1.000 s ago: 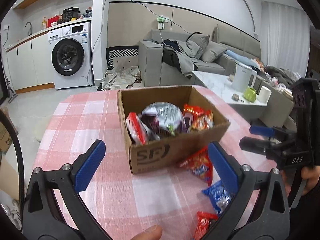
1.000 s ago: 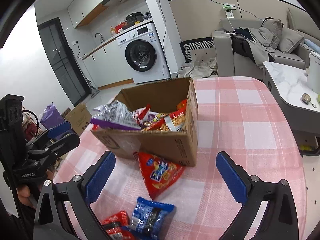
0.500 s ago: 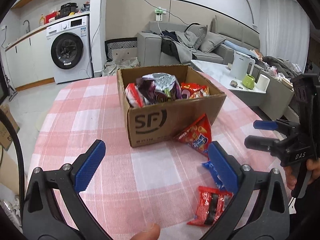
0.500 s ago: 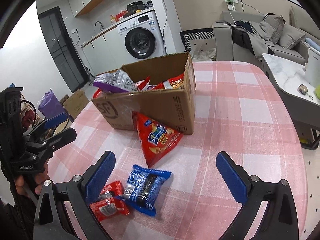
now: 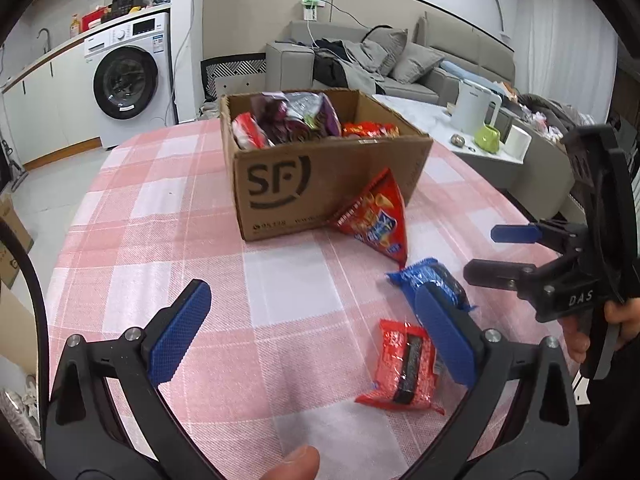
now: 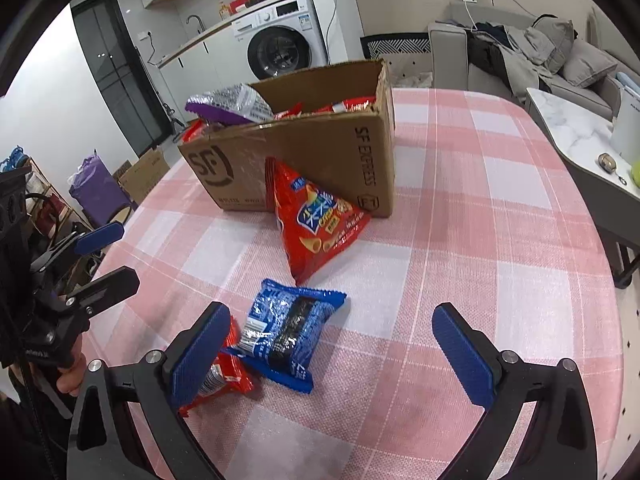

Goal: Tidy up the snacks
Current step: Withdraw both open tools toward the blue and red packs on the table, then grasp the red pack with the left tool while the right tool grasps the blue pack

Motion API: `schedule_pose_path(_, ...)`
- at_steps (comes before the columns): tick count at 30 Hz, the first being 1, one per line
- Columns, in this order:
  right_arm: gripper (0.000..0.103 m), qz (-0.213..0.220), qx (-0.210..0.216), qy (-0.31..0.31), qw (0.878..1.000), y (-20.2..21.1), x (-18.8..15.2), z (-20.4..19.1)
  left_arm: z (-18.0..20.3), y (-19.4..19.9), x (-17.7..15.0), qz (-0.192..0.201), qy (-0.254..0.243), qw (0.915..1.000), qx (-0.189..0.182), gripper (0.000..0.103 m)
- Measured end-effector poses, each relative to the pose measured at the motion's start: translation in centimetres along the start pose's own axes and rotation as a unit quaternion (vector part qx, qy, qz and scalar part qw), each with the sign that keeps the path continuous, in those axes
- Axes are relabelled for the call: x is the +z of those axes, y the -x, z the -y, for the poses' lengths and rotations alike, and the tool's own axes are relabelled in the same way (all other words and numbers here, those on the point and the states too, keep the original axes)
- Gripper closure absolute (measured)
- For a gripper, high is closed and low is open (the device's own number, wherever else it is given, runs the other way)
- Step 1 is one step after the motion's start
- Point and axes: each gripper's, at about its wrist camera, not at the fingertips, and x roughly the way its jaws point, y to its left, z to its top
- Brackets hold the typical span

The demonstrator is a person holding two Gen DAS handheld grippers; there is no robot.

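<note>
Right wrist view: right gripper (image 6: 334, 354) and left gripper (image 5: 316, 334) held apart, empty; blue packet (image 6: 286, 332) seen near cardboard box (image 6: 320, 160).

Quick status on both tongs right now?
Left tongs: open, empty.
Right tongs: open, empty.

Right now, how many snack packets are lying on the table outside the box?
3: a red triangular bag leaning on the cardboard box, a blue packet nearer, and a small red packet beside it. None seem hidden.
</note>
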Motion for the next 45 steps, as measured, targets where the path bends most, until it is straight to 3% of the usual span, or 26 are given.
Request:
schedule_pose_path(22, 0.000, -0.033, -0.005, 0.005, 0.999, -3.6, -0.7, -1.3, 3.0, -2.3, -1.5, -0.050, -0.062, 0.9964, -0.031, 0.001)
schedule_pose_path(25, 0.000, -0.042, -0.010, 0.000, 0.999, -4.2, -0.9, -1.1, 3.2, -2.6, -1.7, -0.053, -0.070, 0.9960, -0.020, 0.001)
schedule_pose_path(45, 0.000, -0.045, -0.046, -0.001, 0.998, -3.5, -0.7, 1.4, 4.6, -3.6, -2.8, -0.089, -0.101, 0.9887, -0.066, 0.001)
